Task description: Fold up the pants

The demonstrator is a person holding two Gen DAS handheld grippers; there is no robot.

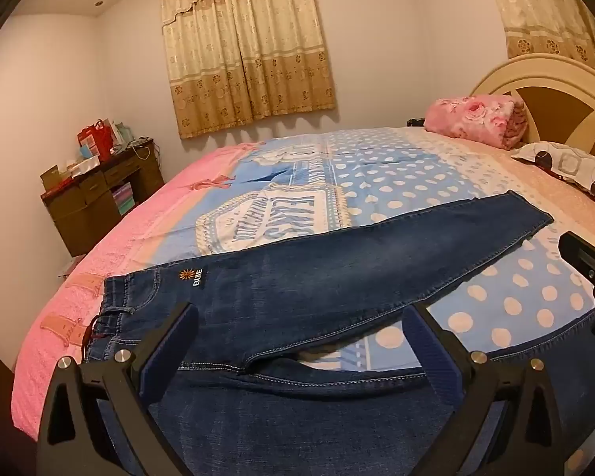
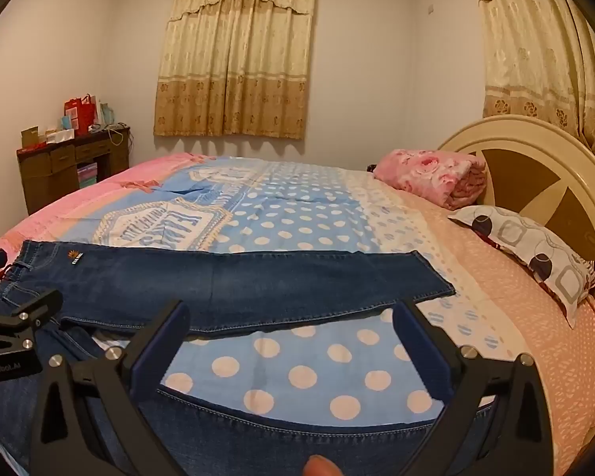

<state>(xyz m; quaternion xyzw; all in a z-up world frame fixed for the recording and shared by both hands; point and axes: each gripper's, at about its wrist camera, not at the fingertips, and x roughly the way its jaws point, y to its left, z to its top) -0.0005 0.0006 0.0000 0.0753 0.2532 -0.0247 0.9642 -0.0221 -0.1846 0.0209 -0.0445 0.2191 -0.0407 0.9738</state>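
Observation:
Dark blue jeans (image 1: pixel 297 277) lie flat on the bed, waistband at the left, with an orange flower patch by the pocket. One leg stretches away to the right (image 2: pixel 258 277). The other leg (image 2: pixel 281 428) runs along the near edge, under both grippers. My left gripper (image 1: pixel 301 327) is open, hovering over the crotch and thigh area with nothing between its fingers. My right gripper (image 2: pixel 291 317) is also open, above the gap between the two legs, where the dotted sheet shows. Each gripper shows at the edge of the other's view.
The bed (image 2: pixel 337 357) has a blue polka-dot and pink sheet. A rolled pink floral blanket (image 2: pixel 432 176) and a patterned pillow (image 2: pixel 535 254) lie by the cream headboard (image 2: pixel 535 158). A cluttered dark desk (image 2: pixel 71 162) stands at the far left. A fingertip (image 2: pixel 317 466) shows at the bottom edge.

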